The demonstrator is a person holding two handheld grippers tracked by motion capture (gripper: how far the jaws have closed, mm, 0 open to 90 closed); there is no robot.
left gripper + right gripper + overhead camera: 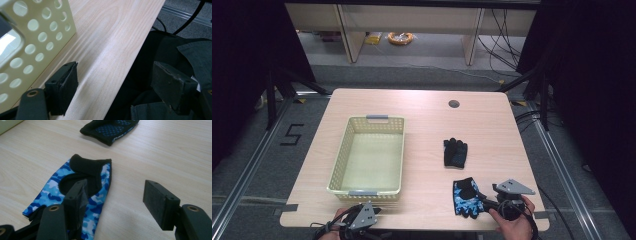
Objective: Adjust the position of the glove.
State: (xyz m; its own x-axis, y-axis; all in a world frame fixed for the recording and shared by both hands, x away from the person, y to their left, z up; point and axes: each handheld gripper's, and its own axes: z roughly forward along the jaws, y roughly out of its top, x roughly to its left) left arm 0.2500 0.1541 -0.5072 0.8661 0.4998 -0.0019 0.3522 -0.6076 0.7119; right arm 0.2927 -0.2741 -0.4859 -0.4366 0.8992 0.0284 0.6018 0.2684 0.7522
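- The right gripper [483,202] is sitting at the near right corner of the table [422,107], its jaws standing apart and pressing on nothing; in the right gripper view one jaw is lying over the blue camouflage glove [75,192] while the other is hanging over bare wood beside it.
- That glove [467,198] is lying flat near the front edge, with a second, black glove [455,152] resting apart from it, further toward the middle of the table.
- The step in hand is likely the pick-up of the camouflage glove, probably for the cream perforated basket [343,150] standing well apart on the left half.
- To do it well, the person should be sliding the gripper sideways until both jaws are bracketing a fold or the cuff, then pressing down so the thin cloth is bunching between the pads before closing.
- The left gripper [373,212] is waiting at the front edge just before the basket [37,37], its jaws wide apart and holding nothing.
- The table is showing pale wood grain with a round cable hole [454,103] near the far edge.
- Beyond it, grey floor is running to desk legs, loose cables and an orange coil [400,37], with dark curtains hanging at both sides.
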